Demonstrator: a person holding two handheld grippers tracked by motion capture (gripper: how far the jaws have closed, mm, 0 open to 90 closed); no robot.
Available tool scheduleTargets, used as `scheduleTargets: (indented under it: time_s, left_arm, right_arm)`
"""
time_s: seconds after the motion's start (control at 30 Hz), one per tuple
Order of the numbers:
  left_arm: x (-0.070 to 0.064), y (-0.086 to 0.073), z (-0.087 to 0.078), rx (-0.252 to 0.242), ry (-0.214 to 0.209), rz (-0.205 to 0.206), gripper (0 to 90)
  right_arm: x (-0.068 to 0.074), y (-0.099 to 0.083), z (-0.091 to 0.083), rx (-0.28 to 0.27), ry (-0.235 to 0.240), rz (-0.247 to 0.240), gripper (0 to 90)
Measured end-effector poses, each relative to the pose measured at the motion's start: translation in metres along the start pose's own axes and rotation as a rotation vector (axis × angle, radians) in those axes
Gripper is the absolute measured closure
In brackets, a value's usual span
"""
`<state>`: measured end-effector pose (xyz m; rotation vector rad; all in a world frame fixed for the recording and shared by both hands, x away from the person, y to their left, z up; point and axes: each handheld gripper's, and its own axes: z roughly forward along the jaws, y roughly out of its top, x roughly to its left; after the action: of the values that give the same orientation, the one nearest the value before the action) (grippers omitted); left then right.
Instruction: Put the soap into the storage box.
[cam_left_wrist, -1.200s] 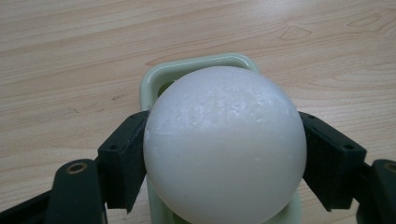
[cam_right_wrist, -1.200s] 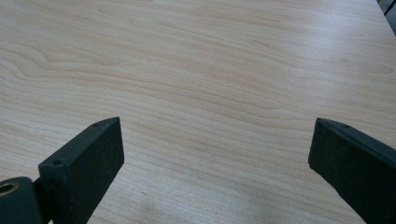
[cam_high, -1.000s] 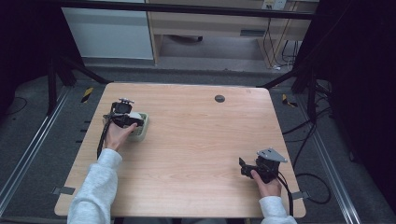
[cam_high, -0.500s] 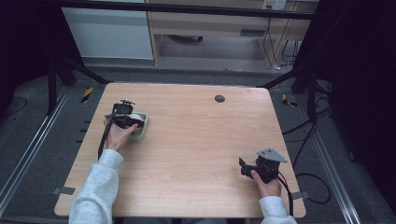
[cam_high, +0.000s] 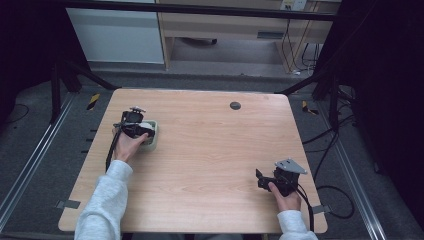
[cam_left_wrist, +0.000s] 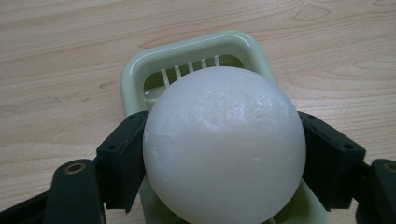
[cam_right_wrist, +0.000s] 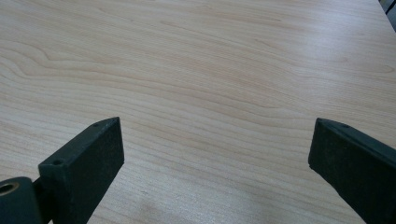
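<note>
High view: left gripper (cam_high: 134, 126) is hovering over the green tray (cam_high: 151, 141) at the table's (cam_high: 210, 150) left side — right gripper (cam_high: 267, 178) is resting near the right edge.
Left gripper view: jaws are clamping a white ball (cam_left_wrist: 224, 144), just above the tray (cam_left_wrist: 140, 70).
Right gripper view: jaws are gaping wide — gripping nothing, bare table (cam_right_wrist: 210, 79) beneath.

Light wooden table (cam_high: 210, 150) with a pale green slotted tray (cam_high: 150, 140) on it.
</note>
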<state>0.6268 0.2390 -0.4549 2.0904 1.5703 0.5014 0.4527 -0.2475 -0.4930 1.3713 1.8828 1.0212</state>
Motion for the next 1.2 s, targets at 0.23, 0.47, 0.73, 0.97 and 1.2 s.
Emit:
scheduleTargets:
  time_s: [0.23,0.47,0.73,0.97,1.2]
  left_arm:
    - [0.001,0.000,-0.006,-0.032,0.000,-0.009,20.7]
    - [0.002,0.000,-0.026,-0.081,-0.019,-0.007,19.2]
    - [-0.006,-0.014,-0.058,-0.171,-0.043,0.024,20.0]
    - [-0.016,-0.034,-0.084,-0.252,-0.085,0.064,23.8]
    - [-0.027,-0.069,-0.093,-0.320,-0.119,0.111,20.9]
  right_arm:
    - [0.000,0.000,0.000,-0.001,-0.002,-0.002,3.8]
    - [0.000,0.000,0.000,0.000,-0.002,0.000,3.8]
    - [0.000,0.000,0.000,-0.005,-0.003,0.001,3.8]
    - [0.000,0.000,-0.001,-0.010,-0.001,0.001,3.8]
    - [0.000,0.000,-0.001,-0.014,0.000,0.004,3.8]
